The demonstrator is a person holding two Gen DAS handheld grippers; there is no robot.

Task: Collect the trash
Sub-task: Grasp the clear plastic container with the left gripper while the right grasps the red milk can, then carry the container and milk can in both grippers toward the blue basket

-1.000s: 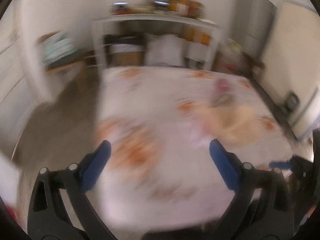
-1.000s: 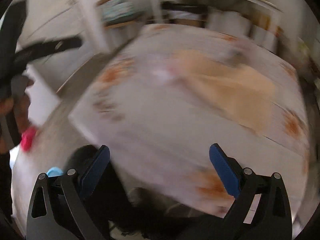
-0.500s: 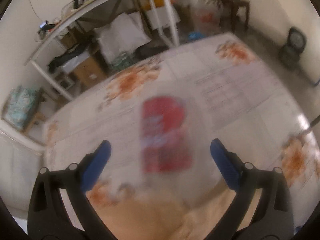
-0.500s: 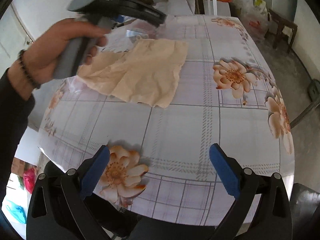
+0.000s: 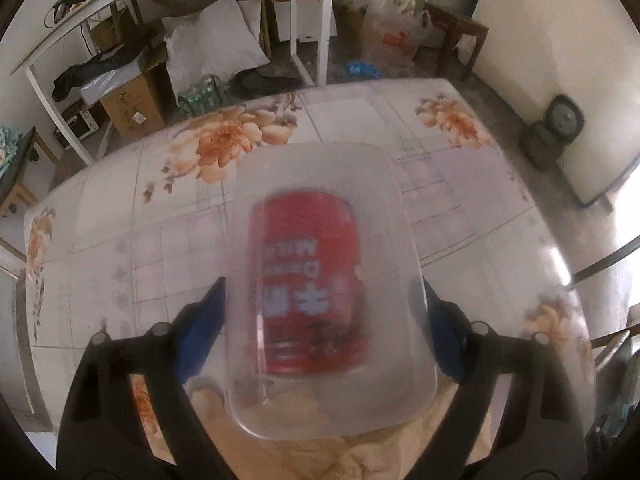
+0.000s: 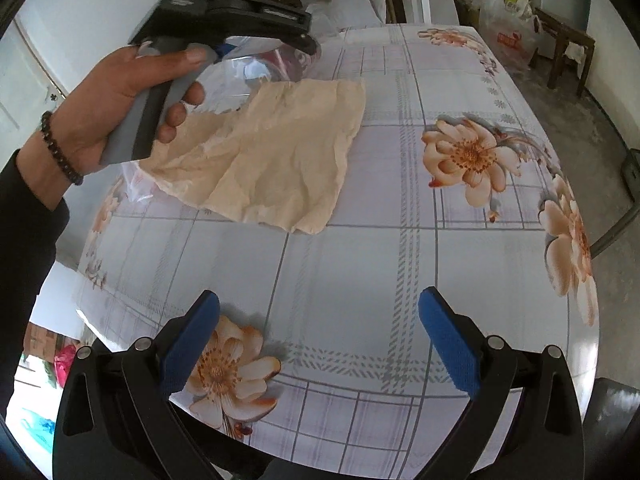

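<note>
A clear plastic container lies upturned over a red drink can on the flowered table. My left gripper is wide open with one blue finger on each side of the container; whether they touch it I cannot tell. A crumpled beige paper lies on the table under and just behind the container. The right wrist view shows the left gripper in a hand over the container. My right gripper is open and empty above the table's near edge.
The table has a flowered plaid cover. Behind it stand a white shelf frame, a cardboard box, white sacks, a plastic bag and a wooden stool. A black fan sits on the floor at right.
My left gripper has swung to the table's far side and closed in until the container and can sit between its fingers. My right gripper has steadied over the near table edge.
</note>
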